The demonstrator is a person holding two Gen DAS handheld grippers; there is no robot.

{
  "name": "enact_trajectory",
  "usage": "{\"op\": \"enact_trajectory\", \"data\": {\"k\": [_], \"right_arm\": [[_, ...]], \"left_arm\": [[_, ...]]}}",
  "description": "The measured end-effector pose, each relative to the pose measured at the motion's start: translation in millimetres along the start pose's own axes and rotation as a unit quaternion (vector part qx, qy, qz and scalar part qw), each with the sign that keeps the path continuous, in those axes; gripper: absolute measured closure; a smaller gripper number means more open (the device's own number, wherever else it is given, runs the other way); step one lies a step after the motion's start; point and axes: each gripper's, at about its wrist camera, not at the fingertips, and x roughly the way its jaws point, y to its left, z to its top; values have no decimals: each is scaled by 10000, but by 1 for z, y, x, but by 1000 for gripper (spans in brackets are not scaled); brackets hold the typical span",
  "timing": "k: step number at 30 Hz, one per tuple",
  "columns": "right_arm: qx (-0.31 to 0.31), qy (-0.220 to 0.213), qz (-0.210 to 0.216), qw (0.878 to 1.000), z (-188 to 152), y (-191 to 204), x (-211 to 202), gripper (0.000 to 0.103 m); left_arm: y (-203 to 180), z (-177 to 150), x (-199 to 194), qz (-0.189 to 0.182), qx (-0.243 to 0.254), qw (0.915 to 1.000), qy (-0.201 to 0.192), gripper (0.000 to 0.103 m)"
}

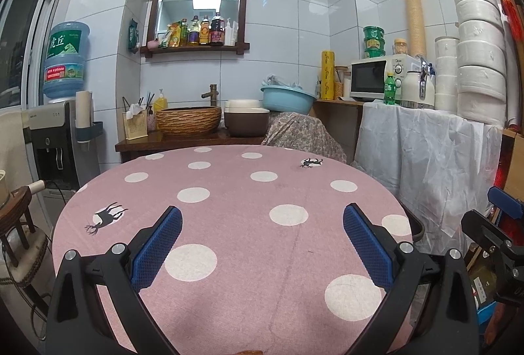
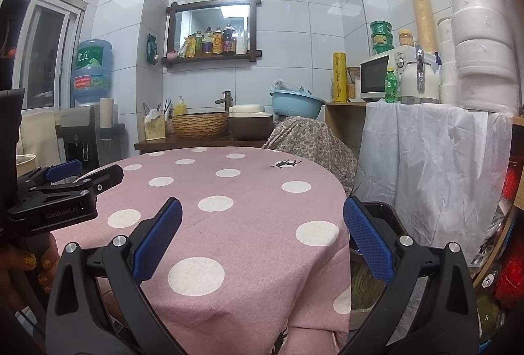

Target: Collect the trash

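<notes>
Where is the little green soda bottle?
In both views the green bottle stands far right on the white-draped counter, between the microwave and the cream kettle.

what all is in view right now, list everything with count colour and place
round table with pink white-dotted cloth: 1, pink, centre
blue water jug on dispenser: 1, blue, far left
wooden wall shelf of bottles: 1, dark brown, back wall
woven basin sink: 1, tan, back counter
light blue plastic basin: 1, light blue, right of the sink
white microwave: 1, white, right counter
green soda bottle: 1, green, in front of the microwave
stacked white paper rolls: several, white, far right
black bin: 1, black, right of the table
left gripper: open, blue pads, over the table
right gripper: open, blue pads, at the table's right edge
</notes>
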Motion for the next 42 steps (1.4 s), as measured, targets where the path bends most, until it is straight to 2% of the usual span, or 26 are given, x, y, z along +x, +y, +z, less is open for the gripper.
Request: {"op": "enact_trajectory", "data": {"k": [42], "right_arm": [[61,52,-7,10000,-3,2,5,6]], "left_arm": [[9,0,4,-34,26,10000,86,5]]}}
